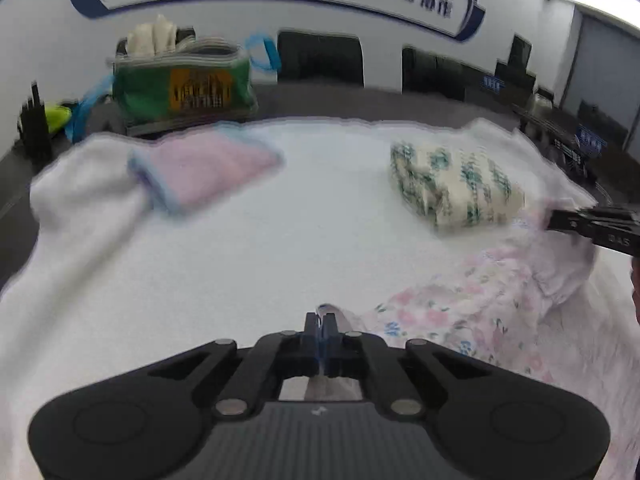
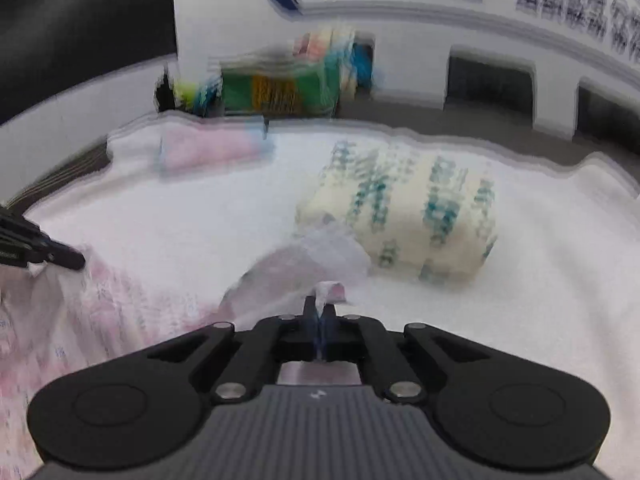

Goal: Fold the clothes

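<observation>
We see a white cloth (image 1: 248,248) spread over a dark table, and we place everything against it. Beyond its far left edge stands a green bag (image 1: 182,90) stuffed with folded fabric. On the cloth's far left lies a folded pink towel (image 1: 204,170) with a pale blue border. Near the middle front, our left gripper (image 1: 321,320) is pressed together, pinching an edge of the floral garment (image 1: 472,312). That garment is thin and white, printed with small pink and blue flowers; it lies rumpled on the cloth's front right part and is stretched between our two grippers. Behind it, toward the far right of the cloth, rests a folded cream bundle (image 1: 456,188) with a green pattern, apart from the garment in the left view. At the right, our right gripper (image 2: 320,308) is likewise pressed together, nipping a small lifted fold of the same garment, with the cream bundle just beyond it. Both views are blurred, so finer details of the print cannot be told.
</observation>
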{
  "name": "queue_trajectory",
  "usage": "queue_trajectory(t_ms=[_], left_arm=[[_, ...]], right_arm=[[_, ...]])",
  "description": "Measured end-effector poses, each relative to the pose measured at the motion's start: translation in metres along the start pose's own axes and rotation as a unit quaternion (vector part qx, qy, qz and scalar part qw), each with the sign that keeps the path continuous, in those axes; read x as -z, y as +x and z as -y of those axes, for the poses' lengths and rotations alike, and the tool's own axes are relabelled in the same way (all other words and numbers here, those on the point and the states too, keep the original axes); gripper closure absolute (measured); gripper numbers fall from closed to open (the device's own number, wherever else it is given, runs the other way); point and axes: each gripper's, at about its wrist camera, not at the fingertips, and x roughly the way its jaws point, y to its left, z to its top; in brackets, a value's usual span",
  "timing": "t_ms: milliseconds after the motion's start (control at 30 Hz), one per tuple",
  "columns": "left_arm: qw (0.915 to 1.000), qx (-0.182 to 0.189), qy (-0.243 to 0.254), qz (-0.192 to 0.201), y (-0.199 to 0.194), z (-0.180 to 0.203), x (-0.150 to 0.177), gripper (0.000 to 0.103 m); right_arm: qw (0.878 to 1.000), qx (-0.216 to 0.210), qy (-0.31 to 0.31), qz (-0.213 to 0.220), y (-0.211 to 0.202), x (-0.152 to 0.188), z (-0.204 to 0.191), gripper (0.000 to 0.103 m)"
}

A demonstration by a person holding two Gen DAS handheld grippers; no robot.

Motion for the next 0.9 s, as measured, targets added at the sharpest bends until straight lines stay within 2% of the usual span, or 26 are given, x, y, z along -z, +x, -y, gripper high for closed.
queue_trajectory(t_ms=[100,133,167,233,267,333,367,400,433,467,500,567,633,667,733,767,800,833,900], left_arm=[[0.9987,-0.017,0.034,0.032,0.007,0.011,-0.035,0.102],[0.9984,-0.019,0.045,0.029,0.017,0.015,-0.043,0.101],[0.9979,-0.02,0.055,0.027,0.026,0.018,-0.051,0.092],[0.998,-0.03,0.054,0.014,0.039,0.021,-0.057,0.089],[0.9978,-0.027,0.056,0.02,0.032,0.02,-0.053,0.089],[0.9974,-0.011,0.06,0.038,0.011,0.015,-0.041,0.082],[0.9964,0.003,0.068,0.051,-0.008,0.01,-0.028,0.071],[0.995,0.017,0.075,0.063,-0.028,0.004,-0.015,0.056],[0.9933,0.031,0.083,0.075,-0.047,-0.001,-0.002,0.046],[0.9944,0.025,0.067,0.078,-0.061,-0.006,0.014,0.031],[0.9952,0.019,0.051,0.082,-0.075,-0.011,0.03,0.025],[0.9977,0.009,0.027,0.061,-0.081,-0.008,0.058,0.025],[0.9971,-0.023,0.047,0.056,-0.073,0.012,0.077,0.025],[0.9942,-0.065,0.061,0.06,-0.064,0.024,0.082,0.025],[0.9824,-0.15,0.089,0.067,-0.045,0.049,0.092,0.027],[0.9793,-0.18,0.068,0.062,-0.039,0.054,0.095,0.05],[0.9808,-0.182,0.04,0.058,-0.036,0.052,0.098,0.095],[0.9814,-0.184,0.01,0.053,-0.037,0.047,0.1,0.1],[0.9706,-0.208,-0.082,0.089,-0.059,0.03,0.118,0.1]], right_arm=[[0.998,0.04,0.025,0.035,-0.004,-0.026,0.014,0.102],[0.998,0.055,0.029,0.029,0.005,-0.03,0.019,0.102],[0.997,0.07,0.033,0.022,0.015,-0.035,0.023,0.102],[0.994,0.112,0.014,-0.016,0.042,-0.034,0.027,0.097],[0.99,0.132,0.001,-0.04,0.054,-0.032,0.028,0.096],[0.99,0.137,0.0,-0.046,0.046,-0.026,0.03,0.093],[0.992,0.122,0.0,-0.031,0.031,-0.022,0.03,0.087],[0.994,0.109,0.0,-0.013,0.012,-0.017,0.028,0.069],[0.996,0.092,-0.005,0.006,-0.015,-0.01,0.025,0.051],[0.997,0.066,-0.019,0.02,-0.037,-0.002,0.019,0.049],[0.998,0.039,-0.033,0.032,-0.058,0.007,0.012,0.049],[0.997,-0.033,-0.062,0.04,-0.094,0.031,-0.013,0.045],[0.993,-0.097,-0.069,0.024,-0.111,0.052,-0.041,0.042],[0.991,-0.112,-0.067,0.016,-0.111,0.059,-0.054,0.042],[0.988,-0.137,-0.067,0.004,-0.109,0.069,-0.079,0.042],[0.987,-0.146,-0.066,0.001,-0.105,0.073,-0.087,0.042],[0.987,-0.151,-0.063,-0.005,-0.101,0.076,-0.092,0.042],[0.986,-0.156,-0.059,-0.011,-0.096,0.079,-0.097,0.043],[0.987,-0.156,-0.044,-0.02,-0.089,0.084,-0.097,0.043]])
